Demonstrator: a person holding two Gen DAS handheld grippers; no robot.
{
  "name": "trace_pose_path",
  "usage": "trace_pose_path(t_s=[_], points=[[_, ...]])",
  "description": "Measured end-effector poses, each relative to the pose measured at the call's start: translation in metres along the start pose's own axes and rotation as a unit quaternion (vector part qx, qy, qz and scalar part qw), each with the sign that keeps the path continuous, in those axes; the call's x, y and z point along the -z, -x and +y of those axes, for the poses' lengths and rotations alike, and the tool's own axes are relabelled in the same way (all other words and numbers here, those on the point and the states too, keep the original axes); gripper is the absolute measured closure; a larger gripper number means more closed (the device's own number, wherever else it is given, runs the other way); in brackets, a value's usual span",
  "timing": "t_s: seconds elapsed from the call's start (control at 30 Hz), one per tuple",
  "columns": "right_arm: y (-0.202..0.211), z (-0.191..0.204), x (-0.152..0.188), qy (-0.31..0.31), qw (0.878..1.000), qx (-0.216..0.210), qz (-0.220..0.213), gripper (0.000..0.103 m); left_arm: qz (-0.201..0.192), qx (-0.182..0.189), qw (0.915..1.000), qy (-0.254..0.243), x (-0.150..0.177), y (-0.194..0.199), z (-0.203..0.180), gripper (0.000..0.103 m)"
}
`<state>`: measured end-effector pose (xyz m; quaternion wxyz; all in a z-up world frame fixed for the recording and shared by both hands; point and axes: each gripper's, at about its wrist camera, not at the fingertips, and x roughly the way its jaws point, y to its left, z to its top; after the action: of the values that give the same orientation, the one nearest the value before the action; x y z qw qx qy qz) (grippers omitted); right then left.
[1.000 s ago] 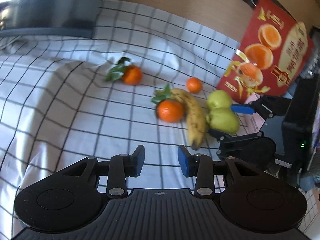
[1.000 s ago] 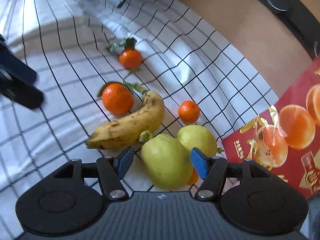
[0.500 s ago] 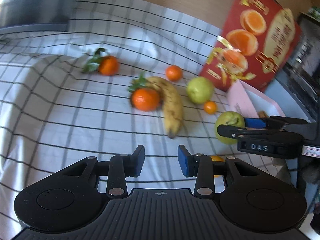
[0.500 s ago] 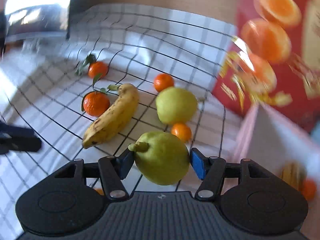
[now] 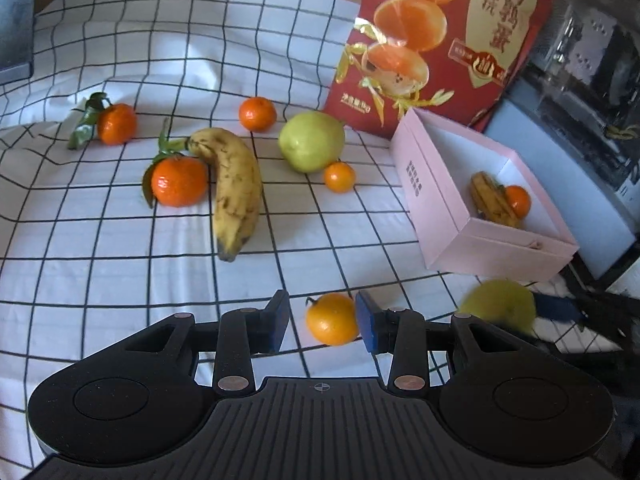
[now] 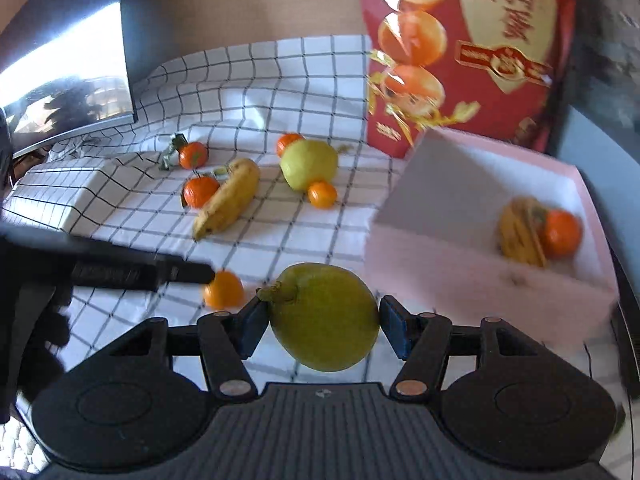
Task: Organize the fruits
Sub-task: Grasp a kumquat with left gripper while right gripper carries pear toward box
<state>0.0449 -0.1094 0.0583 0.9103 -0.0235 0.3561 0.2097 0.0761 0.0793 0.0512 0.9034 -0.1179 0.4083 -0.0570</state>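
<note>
My right gripper (image 6: 322, 320) has just pinched tighter on the green guava (image 6: 324, 316), which is now lifted off the checked cloth (image 5: 120, 240) and carried from the fruit pile to just in front of the pink box (image 5: 452, 216). The box already holds a banana and an orange, so I judge the drop comes next. My left gripper (image 5: 322, 320) is spread, with a small orange (image 5: 332, 318) lying between its jaws, not gripped.
</note>
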Motion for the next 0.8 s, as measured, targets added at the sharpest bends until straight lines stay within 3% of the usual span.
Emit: trace_pose_path(t_s=[0.37,0.8], points=[[0.024,-0.019,0.026,-0.032,0.999,0.022,-0.002,0.042,0.036,0.000,0.9992,-0.016,-0.001,-0.028,-0.020,0.063],[0.040,-0.032,0.041,-0.045,0.998,0.034,-0.001,0.042,0.032,0.007,0.9986,-0.040,0.002,-0.023,-0.034,0.066]])
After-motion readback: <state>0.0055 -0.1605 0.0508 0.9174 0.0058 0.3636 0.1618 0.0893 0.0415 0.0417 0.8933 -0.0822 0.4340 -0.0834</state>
